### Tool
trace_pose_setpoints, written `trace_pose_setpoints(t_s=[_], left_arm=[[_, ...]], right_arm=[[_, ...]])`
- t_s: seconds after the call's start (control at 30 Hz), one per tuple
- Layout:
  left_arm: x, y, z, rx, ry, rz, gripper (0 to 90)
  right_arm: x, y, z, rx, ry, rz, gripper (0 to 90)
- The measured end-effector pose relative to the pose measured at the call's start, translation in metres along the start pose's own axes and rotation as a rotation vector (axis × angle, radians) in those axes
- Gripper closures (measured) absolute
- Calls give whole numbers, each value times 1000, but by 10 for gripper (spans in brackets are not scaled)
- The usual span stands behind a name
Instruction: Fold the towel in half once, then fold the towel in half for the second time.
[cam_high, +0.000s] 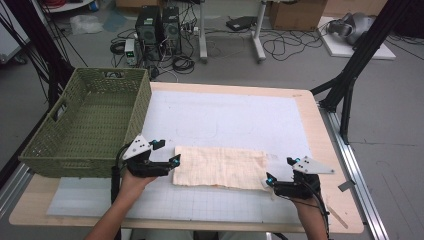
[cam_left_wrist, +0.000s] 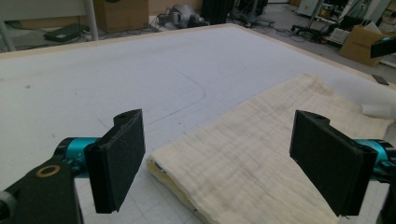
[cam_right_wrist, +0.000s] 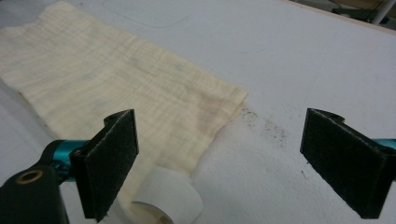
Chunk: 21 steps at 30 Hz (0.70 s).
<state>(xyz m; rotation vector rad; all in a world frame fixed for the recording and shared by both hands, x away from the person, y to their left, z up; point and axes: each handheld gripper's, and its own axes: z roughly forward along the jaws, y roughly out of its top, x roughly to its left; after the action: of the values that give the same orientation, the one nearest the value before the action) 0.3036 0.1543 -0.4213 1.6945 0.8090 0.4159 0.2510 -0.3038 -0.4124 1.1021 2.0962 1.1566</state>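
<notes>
Green basket (cam_high: 90, 125) sits at far left of the counter (cam_high: 310, 107). Left claw (cam_high: 167, 162) gapes wide at the folded cloth's (cam_high: 220, 167) left end. The cloth lies flat mid-counter. Right claw (cam_high: 272, 181), equally wide, brackets its right end, likely set for a two-handed fold or lift

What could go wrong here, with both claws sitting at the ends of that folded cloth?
The left gripper, open at the folded cloth, might pinch only the top layers, so the fold could fall open. The right gripper, also open, has a white curled tab by its jaw and might catch that instead of the cloth edge.
</notes>
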Motion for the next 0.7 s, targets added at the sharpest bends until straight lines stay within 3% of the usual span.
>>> trace_pose_setpoints(t_s=[0.4,0.7], left_arm=[[-1,-2,2,23,15,13,195],[1,-2,2,26,11,-1,194]], right_arm=[[1,0,1,3,-22,-24,107],[-3,0,-2,-14,-27,4,107]])
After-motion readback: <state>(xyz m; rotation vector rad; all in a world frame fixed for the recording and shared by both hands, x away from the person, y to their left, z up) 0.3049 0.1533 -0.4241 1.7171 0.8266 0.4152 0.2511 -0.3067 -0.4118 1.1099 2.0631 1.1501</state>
